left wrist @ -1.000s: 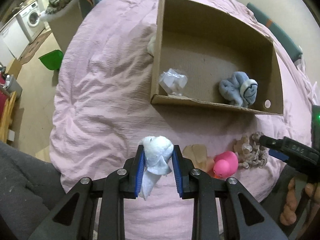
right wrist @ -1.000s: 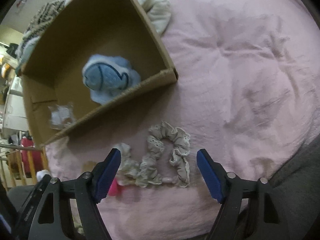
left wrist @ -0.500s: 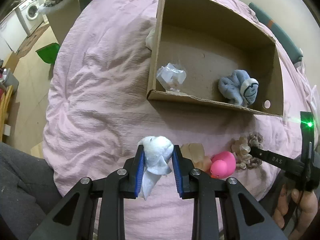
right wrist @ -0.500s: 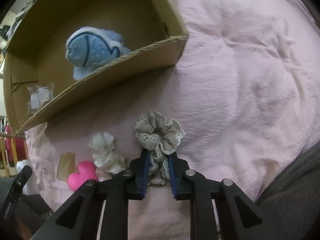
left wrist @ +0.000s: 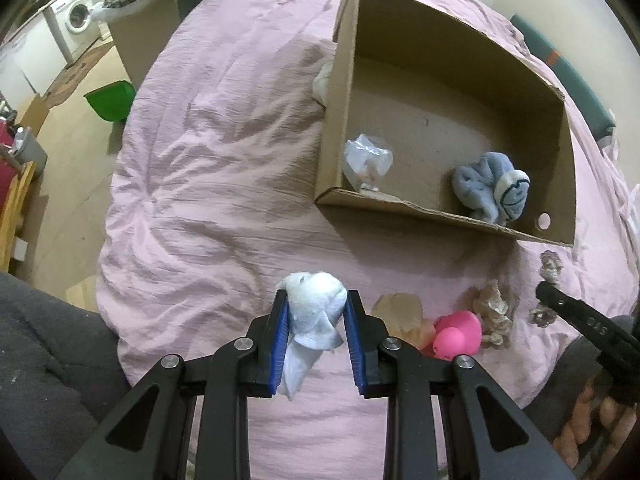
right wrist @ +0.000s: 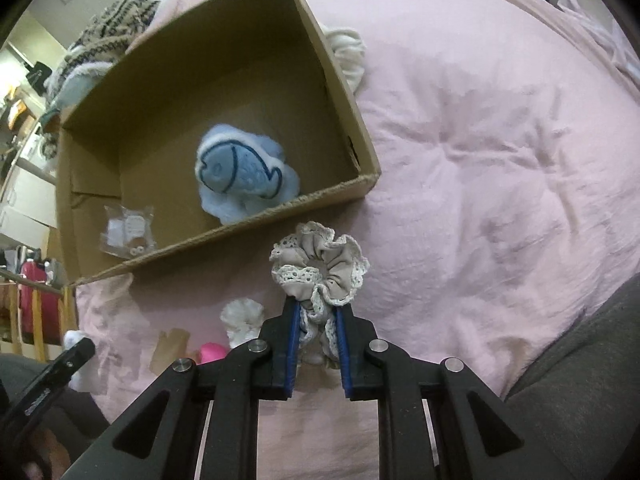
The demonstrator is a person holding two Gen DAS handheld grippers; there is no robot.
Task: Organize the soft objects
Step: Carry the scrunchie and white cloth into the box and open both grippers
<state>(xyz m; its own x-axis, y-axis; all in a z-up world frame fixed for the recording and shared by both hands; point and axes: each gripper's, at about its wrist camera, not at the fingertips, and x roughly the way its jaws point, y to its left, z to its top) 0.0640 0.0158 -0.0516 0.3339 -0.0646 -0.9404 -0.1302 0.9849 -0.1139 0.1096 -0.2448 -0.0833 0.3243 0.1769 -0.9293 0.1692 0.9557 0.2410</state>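
scrunchie [right wrist: 320,268] pinched low in the right gripper [right wrist: 317,344], jaws just closed tight, frill clear above the bed [right wrist: 480,160]. left gripper [left wrist: 316,340] grips a white cloth wad [left wrist: 314,312]. both near the cardboard box [left wrist: 400,204], likely headed in.

text: "SAS" | on: right gripper [left wrist: 592,326] black arm | elsewhere: nothing readable

I get soft, dim indoor light with a pinkish cast, mild shadows inside the cardboard box [left wrist: 440,92], and heavy fisheye bending with black corners.
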